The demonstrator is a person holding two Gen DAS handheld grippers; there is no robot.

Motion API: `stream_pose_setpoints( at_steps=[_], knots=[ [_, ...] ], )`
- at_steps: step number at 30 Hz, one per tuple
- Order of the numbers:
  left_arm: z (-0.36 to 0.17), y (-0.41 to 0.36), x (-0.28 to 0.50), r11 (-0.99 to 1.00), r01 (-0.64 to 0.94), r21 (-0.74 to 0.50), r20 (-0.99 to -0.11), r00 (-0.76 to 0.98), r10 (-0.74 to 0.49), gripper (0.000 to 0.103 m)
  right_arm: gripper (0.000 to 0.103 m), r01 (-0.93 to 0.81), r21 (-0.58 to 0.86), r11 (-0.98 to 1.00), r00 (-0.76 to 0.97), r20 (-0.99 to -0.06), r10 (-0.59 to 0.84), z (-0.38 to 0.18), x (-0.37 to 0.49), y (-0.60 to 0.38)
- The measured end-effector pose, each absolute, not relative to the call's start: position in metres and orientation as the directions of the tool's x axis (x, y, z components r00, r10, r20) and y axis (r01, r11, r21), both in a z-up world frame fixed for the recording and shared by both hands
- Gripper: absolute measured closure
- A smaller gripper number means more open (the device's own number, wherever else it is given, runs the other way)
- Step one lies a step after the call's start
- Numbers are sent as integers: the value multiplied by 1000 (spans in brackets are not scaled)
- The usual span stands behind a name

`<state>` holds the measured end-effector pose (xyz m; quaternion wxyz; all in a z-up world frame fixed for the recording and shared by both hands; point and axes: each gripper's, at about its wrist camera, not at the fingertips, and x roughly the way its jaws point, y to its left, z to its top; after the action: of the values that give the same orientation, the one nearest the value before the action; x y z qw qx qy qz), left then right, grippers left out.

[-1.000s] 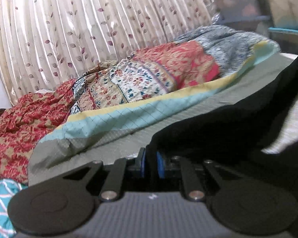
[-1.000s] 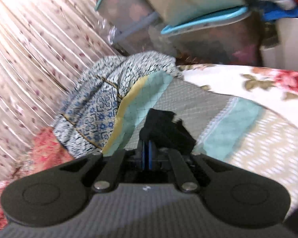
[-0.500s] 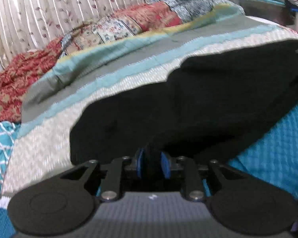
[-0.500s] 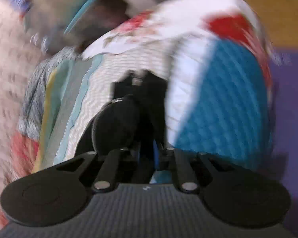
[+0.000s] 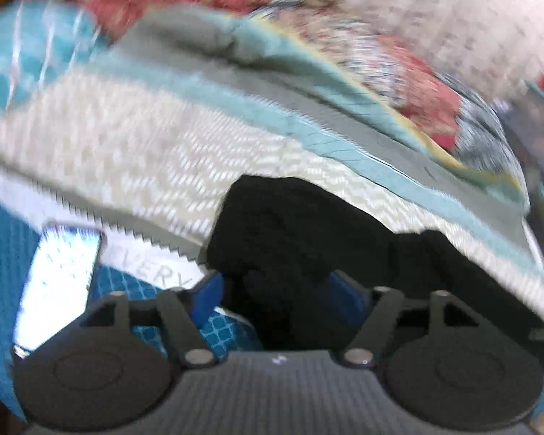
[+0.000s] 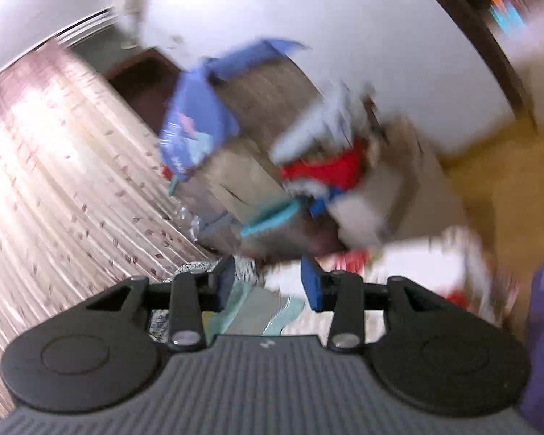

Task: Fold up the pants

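Note:
The black pants (image 5: 301, 232) lie bunched on the patterned bedspread (image 5: 134, 137) in the left wrist view. My left gripper (image 5: 275, 290) is open, its blue pads apart, with the pants fabric lying loose between and just beyond them. My right gripper (image 6: 268, 284) is open and empty, lifted and pointing at the room's far corner. The pants do not show in the right wrist view. Both views are motion-blurred.
A lit phone (image 5: 58, 282) lies on the bed at the lower left. A rumpled red and floral quilt (image 5: 399, 61) runs along the bed's far side. Curtains (image 6: 54, 188) and stacked boxes with clothes (image 6: 290, 166) fill the right wrist view.
Both grippers have opened and let go of the pants, which have dropped onto the bed. My right gripper has swung up and away toward the room corner.

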<state>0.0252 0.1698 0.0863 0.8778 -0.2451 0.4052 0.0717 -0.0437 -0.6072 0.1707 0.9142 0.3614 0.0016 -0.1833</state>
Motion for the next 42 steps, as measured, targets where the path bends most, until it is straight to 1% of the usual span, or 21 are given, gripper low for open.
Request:
stream_pose_setpoints(
  at_steps=[2, 4, 5, 6, 8, 10, 14, 17, 22, 25, 26, 27, 28, 29, 32, 33, 34, 37, 38, 40, 42],
  knots=[
    [65, 183, 38, 813, -388, -434, -769, 630, -110, 21, 57, 377, 556, 741, 923, -153, -354, 185, -45, -598],
    [44, 187, 47, 763, -420, -491, -777, 607, -167, 26, 55, 403, 468, 786, 915, -195, -354, 182, -39, -588],
    [34, 186, 51, 740, -437, -511, -783, 593, -191, 42, 55, 412, 449, 793, 911, -228, -344, 174, -36, -588],
    [27, 183, 55, 731, -450, -512, -790, 580, -197, 50, 55, 423, 451, 786, 904, -271, -331, 161, -30, -593],
    [28, 171, 58, 767, -456, -452, -813, 565, -143, 80, 54, 439, 487, 755, 890, -351, -291, 133, -20, -595],
    [40, 162, 53, 805, -413, -426, -804, 580, -128, 95, 55, 441, 520, 731, 879, -416, -233, 101, -5, -592],
    [74, 164, 33, 832, -393, -391, -784, 616, -78, 95, 57, 456, 530, 715, 834, -536, -134, 42, 34, -569],
    [80, 169, 20, 829, -408, -382, -795, 602, -70, 95, 56, 460, 532, 710, 828, -546, -127, 22, 58, -560],
    [63, 166, 21, 833, -444, -330, -845, 533, -51, 94, 55, 542, 515, 664, 814, -519, -262, 12, 81, -581],
    [59, 159, 24, 836, -462, -295, -860, 509, -22, 94, 56, 550, 511, 661, 800, -549, -241, 3, 100, -596],
    [59, 156, 26, 839, -465, -282, -864, 504, -10, 94, 60, 537, 509, 673, 801, -559, -217, 1, 105, -597],
    [60, 155, 26, 841, -466, -273, -866, 500, -4, 94, 77, 522, 489, 699, 795, -577, -189, 0, 112, -596],
    [60, 153, 28, 843, -468, -265, -868, 496, 2, 94, 89, 516, 449, 730, 780, -599, -182, -1, 114, -593],
    [61, 152, 29, 845, -468, -260, -870, 493, 5, 94, 90, 509, 405, 759, 767, -614, -186, 1, 120, -591],
    [67, 146, 33, 857, -458, -237, -873, 487, 19, 94, 93, 470, 415, 779, 808, -557, -192, 18, 119, -596],
    [69, 144, 34, 862, -453, -227, -873, 487, 26, 94, 94, 453, 421, 786, 830, -520, -200, 29, 117, -599],
    [70, 142, 34, 865, -450, -219, -873, 487, 32, 94, 101, 428, 431, 794, 855, -477, -203, 40, 113, -600],
    [70, 139, 36, 871, -450, -199, -876, 480, 48, 94, 101, 419, 422, 804, 893, -353, -280, 62, 99, -610],
    [67, 138, 36, 873, -449, -191, -880, 472, 50, 93, 101, 441, 429, 788, 884, -362, -297, 59, 98, -618],
    [63, 137, 36, 878, -446, -174, -891, 452, 53, 89, 98, 520, 430, 738, 827, -470, -309, 37, 102, -634],
    [61, 138, 33, 879, -445, -171, -893, 447, 53, 86, 96, 528, 518, 673, 812, -539, -223, 11, 95, -647]
  ],
)
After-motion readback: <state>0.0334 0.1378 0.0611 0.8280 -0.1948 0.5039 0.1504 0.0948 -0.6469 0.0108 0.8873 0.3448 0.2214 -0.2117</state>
